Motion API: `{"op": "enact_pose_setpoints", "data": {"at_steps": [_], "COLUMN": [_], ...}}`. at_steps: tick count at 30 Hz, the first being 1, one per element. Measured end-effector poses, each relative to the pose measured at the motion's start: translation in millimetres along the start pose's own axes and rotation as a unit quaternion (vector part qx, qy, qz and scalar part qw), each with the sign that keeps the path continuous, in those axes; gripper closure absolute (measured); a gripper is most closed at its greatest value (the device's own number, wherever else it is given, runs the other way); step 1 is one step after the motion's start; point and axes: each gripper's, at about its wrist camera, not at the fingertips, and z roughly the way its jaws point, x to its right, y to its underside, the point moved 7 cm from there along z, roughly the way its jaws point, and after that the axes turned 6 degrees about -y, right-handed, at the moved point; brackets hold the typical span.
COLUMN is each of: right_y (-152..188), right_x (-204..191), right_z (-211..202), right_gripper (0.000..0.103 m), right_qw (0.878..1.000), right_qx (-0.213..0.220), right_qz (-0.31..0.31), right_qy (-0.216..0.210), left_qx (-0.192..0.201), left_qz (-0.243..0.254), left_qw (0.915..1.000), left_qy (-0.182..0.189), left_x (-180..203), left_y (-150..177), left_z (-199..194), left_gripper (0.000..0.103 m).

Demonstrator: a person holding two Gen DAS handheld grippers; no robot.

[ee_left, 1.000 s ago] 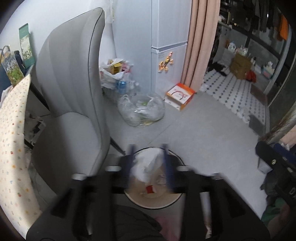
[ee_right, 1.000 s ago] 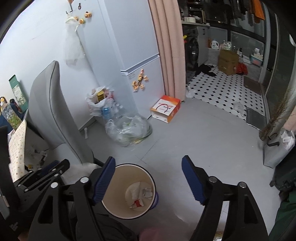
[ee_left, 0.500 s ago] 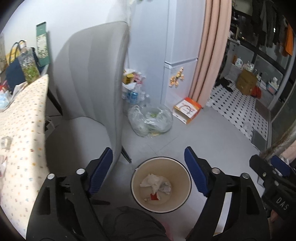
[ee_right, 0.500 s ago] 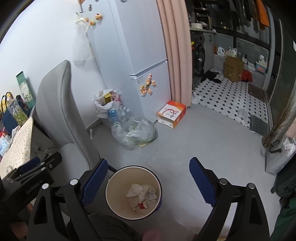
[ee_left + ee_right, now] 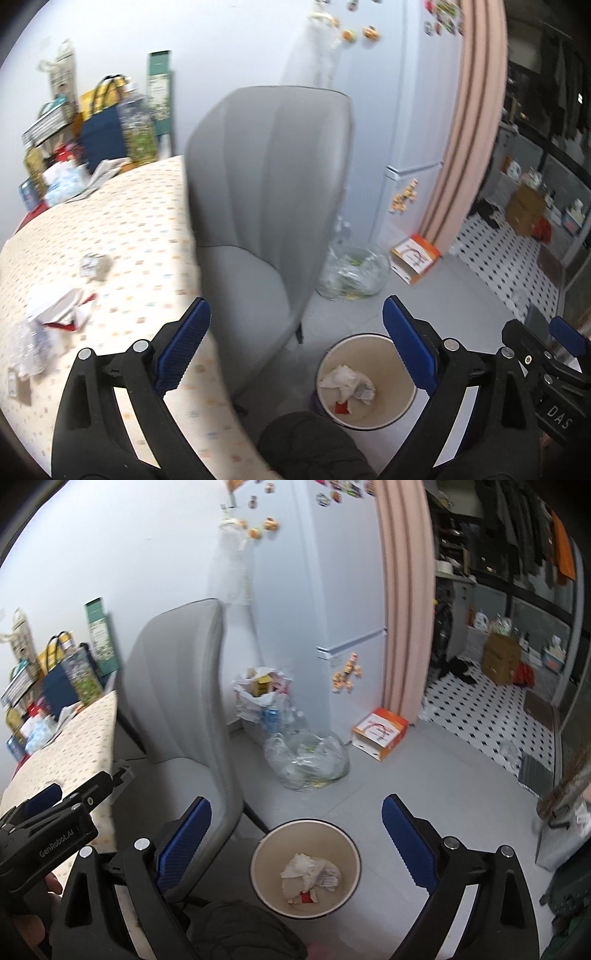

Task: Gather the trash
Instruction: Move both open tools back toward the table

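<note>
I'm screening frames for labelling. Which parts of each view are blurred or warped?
Left wrist view: table and its clutter motion-smeared, grey chair edges soft, trash bin sharper. Right wrist view: crisper, bin clear; fisheye bends the pink curtain.

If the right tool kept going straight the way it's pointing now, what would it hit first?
Most likely the bare grey floor just beyond the trash bin. The right tool points downward over the bin's far rim; nothing is between its fingers. Depth is uncertain.
</note>
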Motion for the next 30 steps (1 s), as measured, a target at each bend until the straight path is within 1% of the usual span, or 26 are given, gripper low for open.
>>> {"op": "enact_pose_setpoints", "data": {"at_steps": [7, 12, 17, 23, 30], "right_y": [3.8, 7.7, 17.0, 27.5, 41.0], "right_x": [-62.6, -110.5, -155.7, -194.8, -234.4], "right_z": [-14.4, -24.8, -38.6, -48.3, -56.8], "right_gripper": [0.008, 0.008, 0.008, 0.008, 0.008], "right_qw": [0.999, 0.996, 0.991, 0.987, 0.981], "right_qx": [0.006, 0.006, 0.008, 0.005, 0.002], "right_qz": [-0.042, -0.074, -0.104, -0.126, -0.153], "right_qy": [-0.032, -0.057, -0.08, -0.098, -0.117], "left_qx": [0.016, 0.023, 0.029, 0.028, 0.023], "left_qz": [-0.035, -0.07, -0.096, -0.123, -0.157], "left_qw": [0.9985, 0.9951, 0.9912, 0.9862, 0.9778], "left_qy": [-0.039, -0.066, -0.086, -0.108, -0.136], "left_x": [-63.6, -112.2, -151.5, -194.6, -243.9], "left_y": [4.0, 11.5, 20.5, 37.1, 59.0], "left_z": [-21.8, -38.8, -52.5, -65.6, -78.2], "left_gripper": [0.009, 0.009, 0.009, 0.009, 0.009]}}
